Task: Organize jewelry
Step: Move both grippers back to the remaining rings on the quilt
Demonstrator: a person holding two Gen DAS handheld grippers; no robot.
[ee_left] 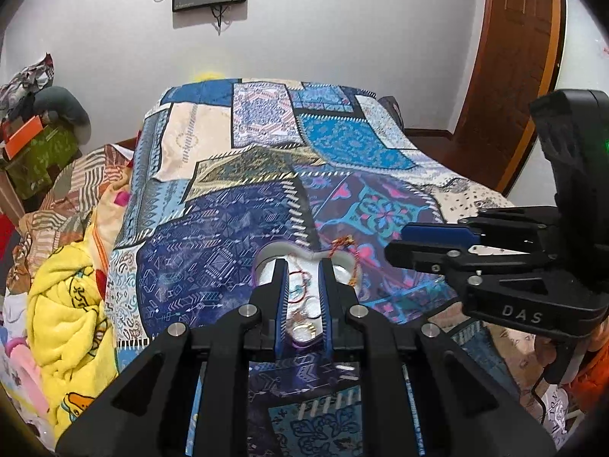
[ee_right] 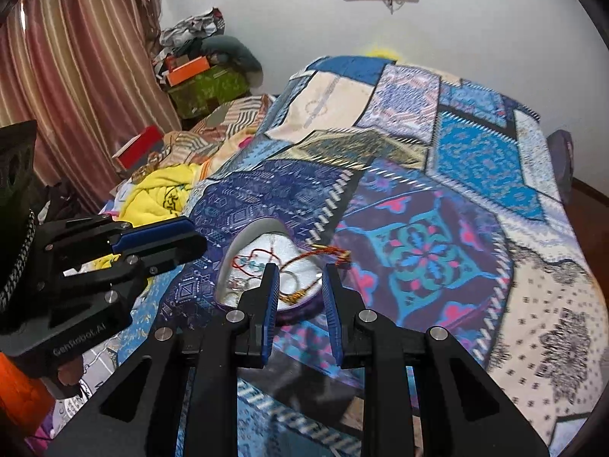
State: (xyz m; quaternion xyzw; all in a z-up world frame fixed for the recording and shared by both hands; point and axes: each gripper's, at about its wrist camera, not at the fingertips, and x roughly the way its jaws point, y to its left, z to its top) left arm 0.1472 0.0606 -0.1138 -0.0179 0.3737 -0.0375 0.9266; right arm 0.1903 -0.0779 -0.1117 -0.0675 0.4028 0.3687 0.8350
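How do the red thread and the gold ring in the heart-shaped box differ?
The red thread drapes over the box rim onto the quilt; the gold ring lies wholly inside. The thread is long and limp, the ring a small rigid loop. Neither is gripped.

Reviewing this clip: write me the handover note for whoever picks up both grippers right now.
Left gripper: open, empty, poised over the heart-shaped jewelry box.
Right gripper: open, empty, at the box's near right edge.
The box lies open on the patchwork bedspread. Inside: a thin red cord bracelet, rings and small pieces.
The red-gold thread bracelet hangs over the box's rim, its end out on the bedspread.
Done: most pieces are in the box.
Left: probably tuck in the thread bracelet; no lid is visible.
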